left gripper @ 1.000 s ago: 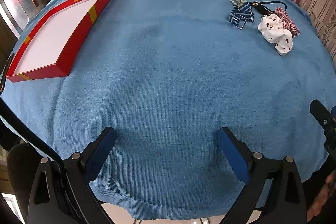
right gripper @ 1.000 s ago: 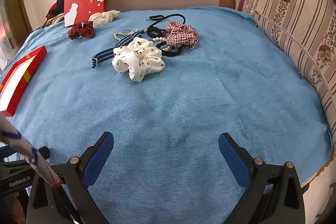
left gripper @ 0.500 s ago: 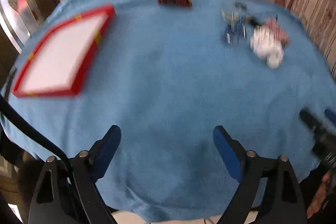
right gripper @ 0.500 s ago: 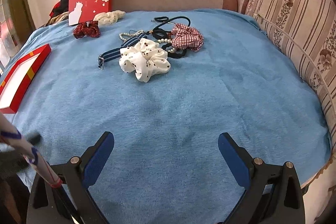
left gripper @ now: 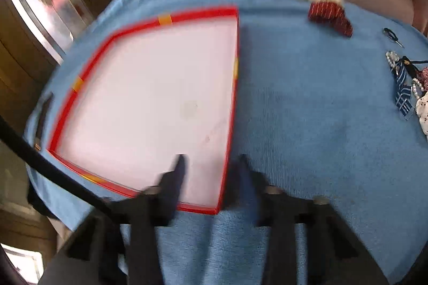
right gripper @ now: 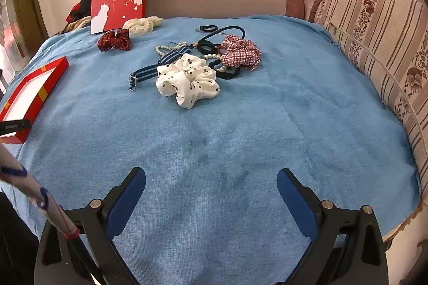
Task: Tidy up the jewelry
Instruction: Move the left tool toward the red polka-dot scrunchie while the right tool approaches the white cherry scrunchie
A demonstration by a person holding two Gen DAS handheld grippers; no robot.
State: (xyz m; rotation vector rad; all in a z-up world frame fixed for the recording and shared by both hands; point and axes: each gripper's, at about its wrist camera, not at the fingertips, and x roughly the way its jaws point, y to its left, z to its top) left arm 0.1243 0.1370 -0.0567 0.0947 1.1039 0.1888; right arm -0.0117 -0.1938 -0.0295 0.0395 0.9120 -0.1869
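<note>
Fingers of the left tool [left gripper: 210, 164] straddle the right wall of the red tray [left gripper: 232, 87] near its front corner, one finger inside over the white floor, one outside on the blue cloth [left gripper: 307, 124]; the view is motion-blurred, so I cannot tell whether they actually pinch the wall. Right tool [right gripper: 211, 186] has its blue pads spread wide, holding nothing, low over bare cloth at the near side of the bench. Jewelry pile sits mid-cloth, well apart from the tray: white dotted scrunchie [right gripper: 187, 81] in front, striped blue strap [right gripper: 157, 65] running to its left, pearl strand [right gripper: 165, 47] behind it, red checked scrunchie [right gripper: 240, 55] to the right, on top of black hair ties [right gripper: 227, 72]. Dark red dotted scrunchie [right gripper: 115, 40] and cream scrunchie [right gripper: 143, 24] lie near the far edge, beside the red box lid [right gripper: 119, 0] leaning against the sofa back. Striped sofa cushions [right gripper: 374, 39] wrap the right side.
</note>
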